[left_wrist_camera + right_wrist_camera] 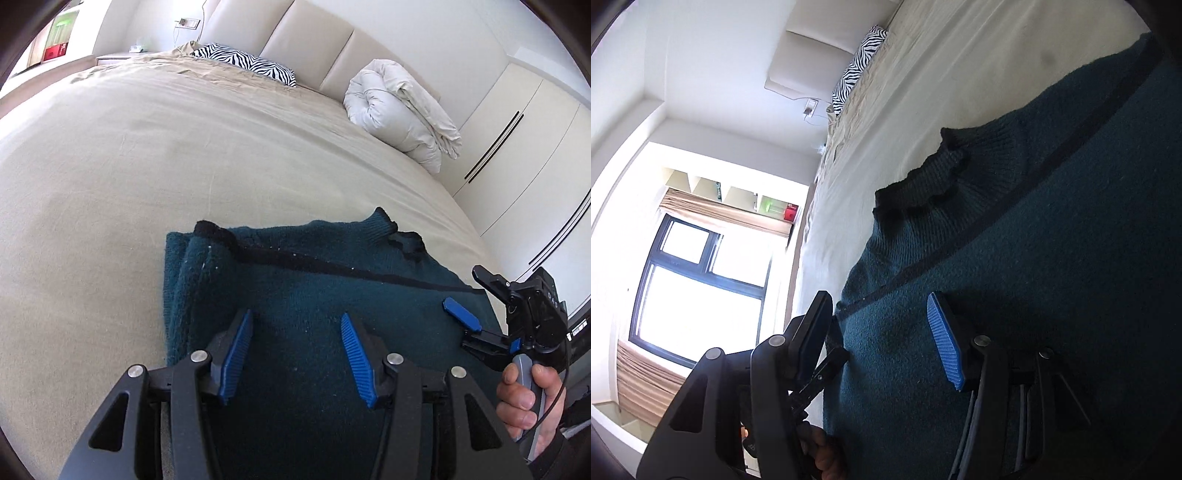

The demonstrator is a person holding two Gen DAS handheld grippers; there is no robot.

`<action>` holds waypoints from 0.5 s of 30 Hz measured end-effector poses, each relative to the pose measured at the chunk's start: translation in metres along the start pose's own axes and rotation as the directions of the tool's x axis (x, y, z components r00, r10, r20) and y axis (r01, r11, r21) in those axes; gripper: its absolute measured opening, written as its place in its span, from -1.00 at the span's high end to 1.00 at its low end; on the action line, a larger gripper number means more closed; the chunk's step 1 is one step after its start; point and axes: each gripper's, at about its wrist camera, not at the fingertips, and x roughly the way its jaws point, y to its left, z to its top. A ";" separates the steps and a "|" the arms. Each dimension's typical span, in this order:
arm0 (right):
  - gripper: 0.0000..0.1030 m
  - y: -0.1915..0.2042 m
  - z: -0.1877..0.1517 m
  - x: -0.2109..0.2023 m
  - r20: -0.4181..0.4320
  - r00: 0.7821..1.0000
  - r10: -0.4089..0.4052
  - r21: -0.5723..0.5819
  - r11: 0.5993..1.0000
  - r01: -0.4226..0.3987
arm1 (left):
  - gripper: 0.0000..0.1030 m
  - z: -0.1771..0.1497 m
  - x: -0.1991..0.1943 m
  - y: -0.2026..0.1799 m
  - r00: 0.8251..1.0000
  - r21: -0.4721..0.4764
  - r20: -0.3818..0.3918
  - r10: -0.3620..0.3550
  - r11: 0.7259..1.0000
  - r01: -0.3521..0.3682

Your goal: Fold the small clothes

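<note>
Dark teal knitted sweater with black trim [295,280] lying partly folded on beige bedspread [147,155], long axis running left to right, directly beneath wide-open, empty left gripper [295,347]. Right gripper [476,317] at sweater's right edge, likewise spread, gripping nothing. Beyond: zebra-print pillow [243,62], rolled white duvet [399,110], padded headboard [306,40].

A beige bed [147,155] carries a zebra pillow [245,63] at its head edge and a rolled white duvet [402,110] near the far right corner. Wardrobe [517,155] alongside; window [698,280] opposite.
</note>
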 end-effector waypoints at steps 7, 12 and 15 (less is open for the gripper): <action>0.02 -0.038 0.024 -0.093 0.204 0.973 -0.110 0.099 0.991 0.092 | -0.05 -0.002 -0.041 0.021 0.999 -0.093 0.040 -0.009 0.996 0.013; -0.05 -0.035 0.011 -0.117 0.175 0.973 -0.149 0.034 0.989 0.145 | -0.56 -0.022 -0.098 0.048 0.996 -0.196 0.084 0.015 0.981 0.002; -0.07 -0.025 -0.012 -0.118 0.103 0.988 -0.120 -0.007 0.993 0.121 | -0.55 -0.036 -0.103 0.063 0.999 -0.256 0.013 -0.050 0.965 0.052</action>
